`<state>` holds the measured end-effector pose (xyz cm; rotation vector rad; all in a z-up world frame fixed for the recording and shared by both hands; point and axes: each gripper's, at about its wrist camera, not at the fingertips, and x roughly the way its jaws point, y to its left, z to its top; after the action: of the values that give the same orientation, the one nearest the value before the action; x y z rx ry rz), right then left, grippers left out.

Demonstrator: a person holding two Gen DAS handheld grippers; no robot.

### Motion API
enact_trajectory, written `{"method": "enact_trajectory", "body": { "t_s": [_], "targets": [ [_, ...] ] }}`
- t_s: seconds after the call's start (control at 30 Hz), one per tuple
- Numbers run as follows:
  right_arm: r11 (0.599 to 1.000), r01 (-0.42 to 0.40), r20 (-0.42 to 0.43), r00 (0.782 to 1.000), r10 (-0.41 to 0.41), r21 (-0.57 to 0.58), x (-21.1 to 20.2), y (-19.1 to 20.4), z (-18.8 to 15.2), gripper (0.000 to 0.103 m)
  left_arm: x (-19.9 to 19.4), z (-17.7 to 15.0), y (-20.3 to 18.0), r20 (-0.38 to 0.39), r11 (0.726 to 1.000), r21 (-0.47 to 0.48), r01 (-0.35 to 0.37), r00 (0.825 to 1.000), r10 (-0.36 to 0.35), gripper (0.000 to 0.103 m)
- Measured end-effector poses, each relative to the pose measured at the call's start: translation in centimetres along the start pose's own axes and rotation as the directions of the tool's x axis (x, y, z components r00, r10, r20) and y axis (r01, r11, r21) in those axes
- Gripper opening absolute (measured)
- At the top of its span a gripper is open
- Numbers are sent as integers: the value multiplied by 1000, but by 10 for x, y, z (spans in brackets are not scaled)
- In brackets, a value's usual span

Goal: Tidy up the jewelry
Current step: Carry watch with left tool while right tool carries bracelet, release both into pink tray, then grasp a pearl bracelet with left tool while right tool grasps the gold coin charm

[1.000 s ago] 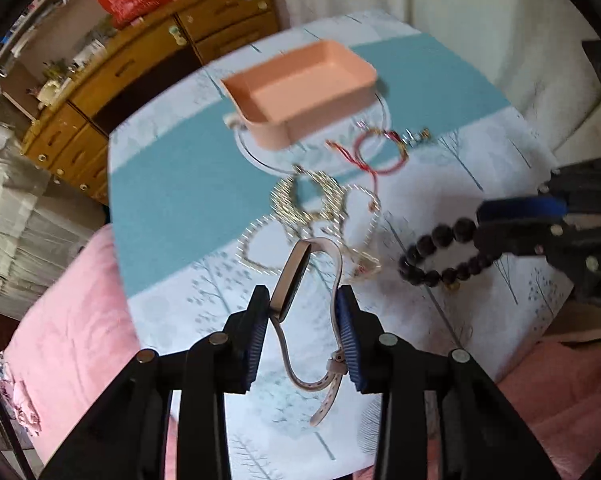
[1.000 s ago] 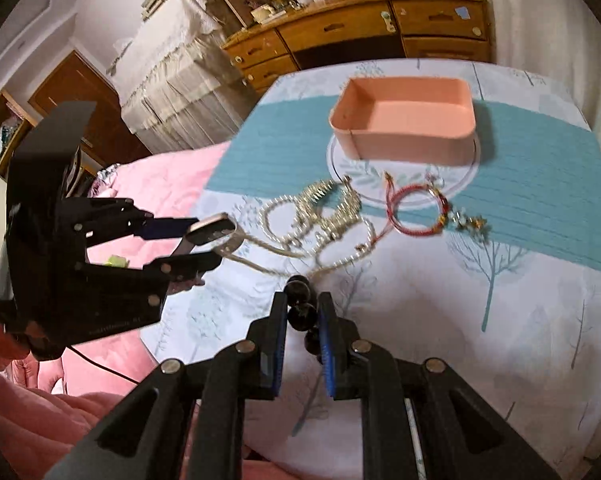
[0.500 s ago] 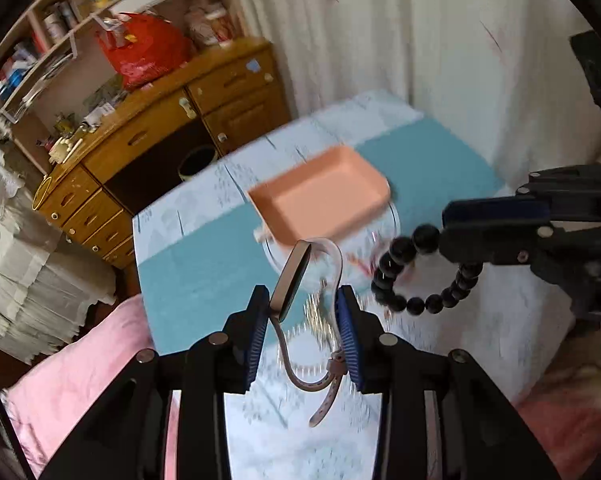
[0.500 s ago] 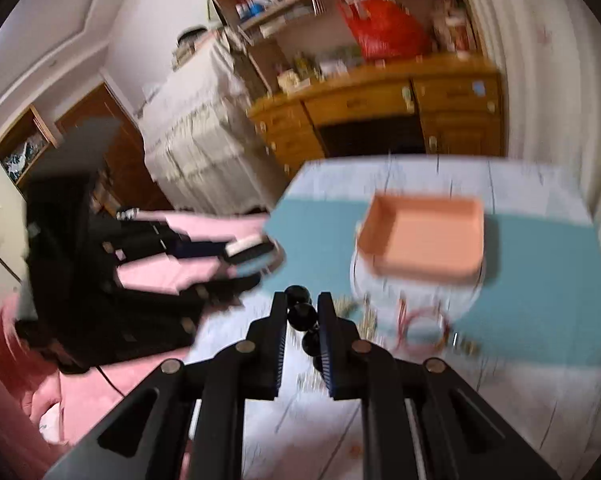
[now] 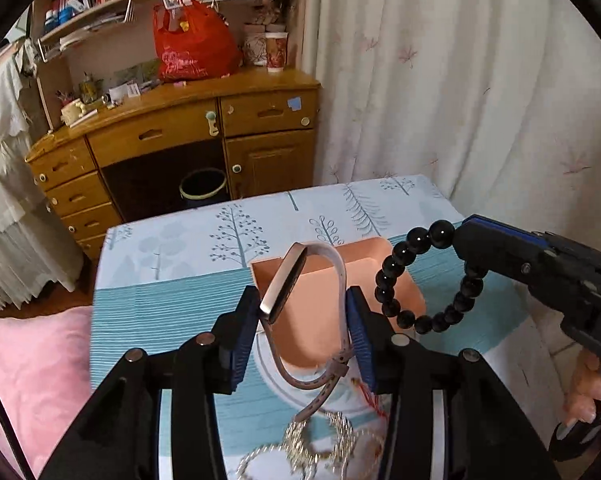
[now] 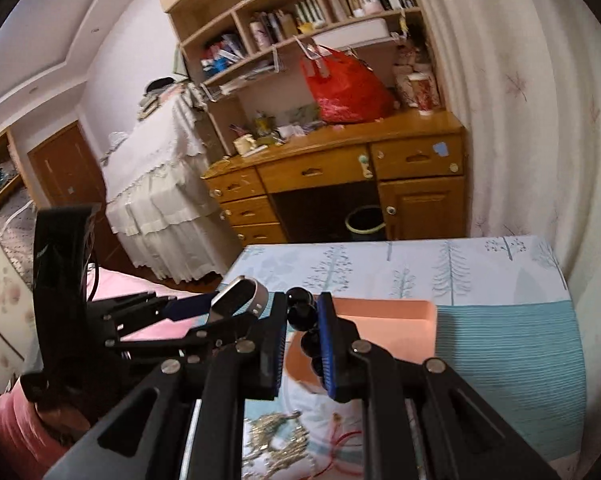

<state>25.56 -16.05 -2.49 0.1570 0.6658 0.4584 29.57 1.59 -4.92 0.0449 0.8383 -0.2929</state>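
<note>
My left gripper (image 5: 303,320) is shut on a watch with a pale pink strap (image 5: 284,288) and holds it in the air over the near side of the peach tray (image 5: 404,292). My right gripper (image 6: 302,320) is shut on a black bead bracelet (image 6: 300,312), which hangs beside the watch above the tray (image 6: 384,328). In the left wrist view the bracelet (image 5: 396,272) dangles from the right gripper's fingers (image 5: 496,240). In the right wrist view the watch (image 6: 240,296) is just left of my fingers.
Pearl and silver chains (image 5: 312,448) and a red cord bracelet (image 6: 340,440) lie on the tree-print tablecloth (image 5: 188,240) in front of the tray. A wooden desk (image 5: 172,144) with a bin stands beyond the table. A curtain hangs at the right, pink bedding at the left.
Both grippers have lifted off the table with the watch and the bead bracelet and moved forward, from over the jewelry pile to above the peach tray.
</note>
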Motion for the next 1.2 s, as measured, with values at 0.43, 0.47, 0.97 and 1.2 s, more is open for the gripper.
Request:
{"method": "enact_trajectory", "body": {
  "t_s": [0.43, 0.47, 0.97, 1.2],
  "targets": [
    [985, 91, -156, 985, -68, 147, 54, -50, -23, 18, 56, -12, 7, -66, 994, -107, -5, 998, -2, 80],
    [985, 95, -161, 984, -71, 147, 54, -51, -24, 18, 55, -14, 11, -71, 993, -115, -6, 997, -2, 80],
    [943, 246, -266, 946, -183, 226, 21, -37, -109, 67, 27, -104, 53, -269, 977, -181, -115, 961, 64, 89],
    [942, 327, -320, 902, -288, 74, -14, 20, -191, 69, 2, -154, 47, -350, 993, -90, -79, 936, 43, 89]
  ]
}}
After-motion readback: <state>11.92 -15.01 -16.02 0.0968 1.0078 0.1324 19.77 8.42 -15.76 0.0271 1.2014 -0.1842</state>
